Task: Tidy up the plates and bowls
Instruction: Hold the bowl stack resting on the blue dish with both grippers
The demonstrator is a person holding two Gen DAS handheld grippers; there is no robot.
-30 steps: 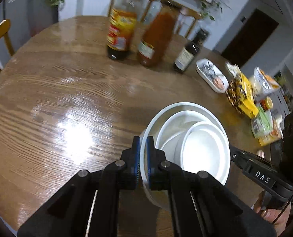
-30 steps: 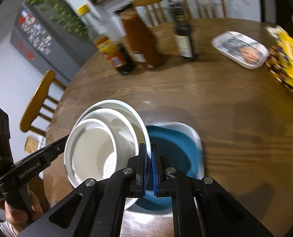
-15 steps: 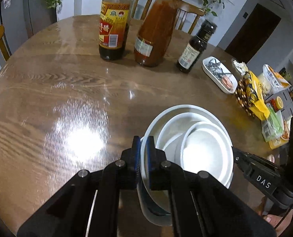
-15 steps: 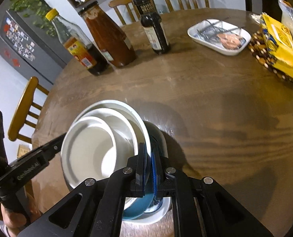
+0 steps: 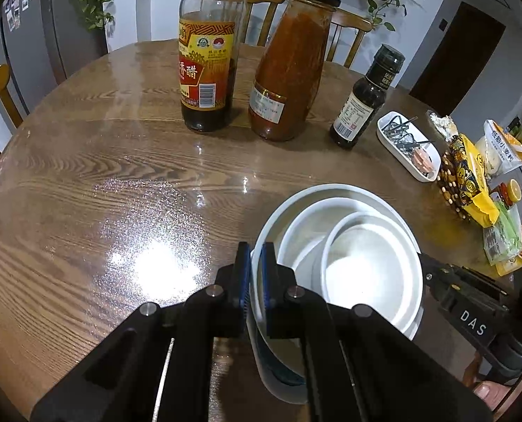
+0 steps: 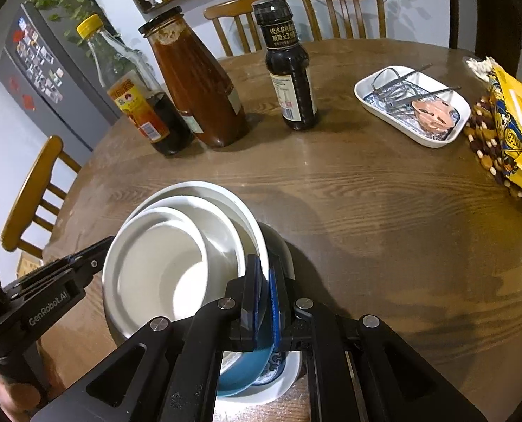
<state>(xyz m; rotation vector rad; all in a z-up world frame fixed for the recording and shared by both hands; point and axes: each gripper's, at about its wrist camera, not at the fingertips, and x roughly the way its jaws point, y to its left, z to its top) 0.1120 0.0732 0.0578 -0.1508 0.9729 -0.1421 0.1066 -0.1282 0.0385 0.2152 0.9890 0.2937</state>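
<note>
Bowl stack (image 5: pixel 348 246) now over plate (image 6: pixel 282 383).

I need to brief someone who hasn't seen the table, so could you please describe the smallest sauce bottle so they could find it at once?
On the round wooden table, three bottles stand in a row at the far side. The small dark bottle is the rightmost, nearest the white dish of metal utensils. Unlike its taller neighbours, it is short, near-black and black-capped.
</note>
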